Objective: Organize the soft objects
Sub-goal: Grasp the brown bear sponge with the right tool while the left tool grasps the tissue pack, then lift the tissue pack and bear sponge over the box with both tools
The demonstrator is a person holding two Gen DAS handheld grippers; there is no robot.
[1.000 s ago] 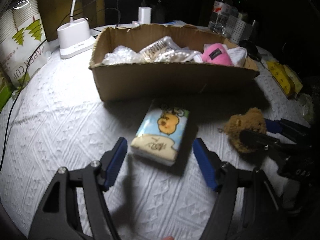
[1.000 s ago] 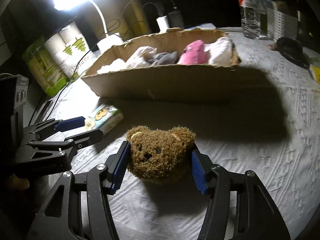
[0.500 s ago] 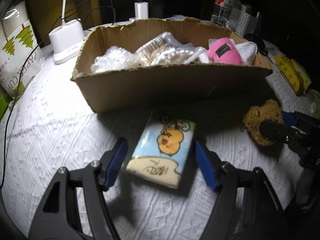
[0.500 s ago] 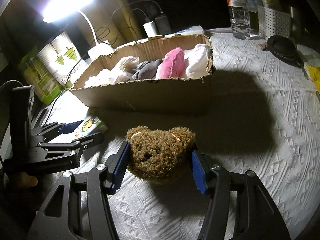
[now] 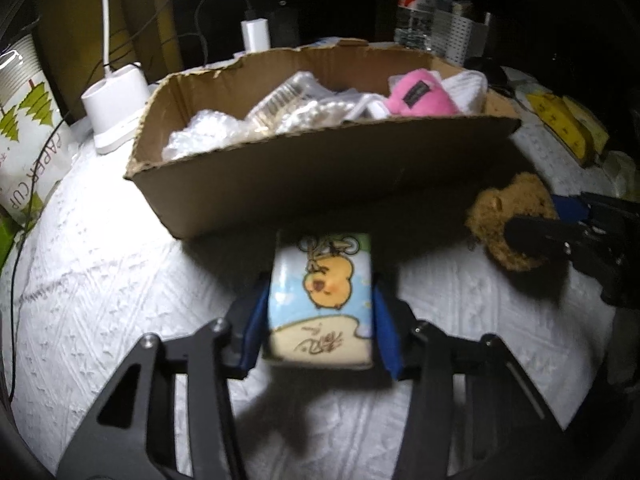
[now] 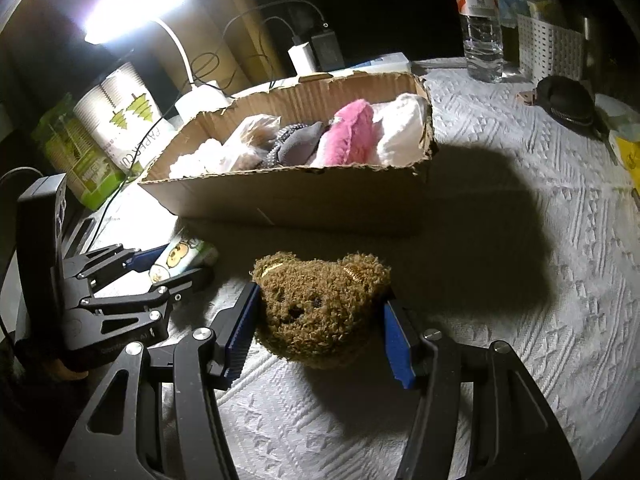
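Observation:
My left gripper point(image 5: 320, 332) is shut on a tissue pack point(image 5: 320, 300) printed with a yellow chick, just in front of the cardboard box point(image 5: 320, 176). My right gripper point(image 6: 320, 332) is shut on a brown teddy bear head point(image 6: 320, 312) and holds it above the white cloth. The bear also shows in the left wrist view point(image 5: 508, 220) at the right, and the tissue pack shows in the right wrist view point(image 6: 180, 258) at the left. The box point(image 6: 288, 200) holds a pink plush point(image 5: 420, 98), white soft items and plastic bags.
A white lamp base point(image 5: 116, 108), a paper cup sleeve point(image 5: 24, 140) and cables stand at the left. A water bottle point(image 6: 480, 24), a white basket point(image 6: 548, 52) and a black pouch point(image 6: 564, 100) sit at the back right. Yellow packets point(image 5: 568, 128) lie at the right.
My left gripper moved forward around the tissue pack and closed on it. My right gripper has kept hold of the bear and lifted it a little higher.

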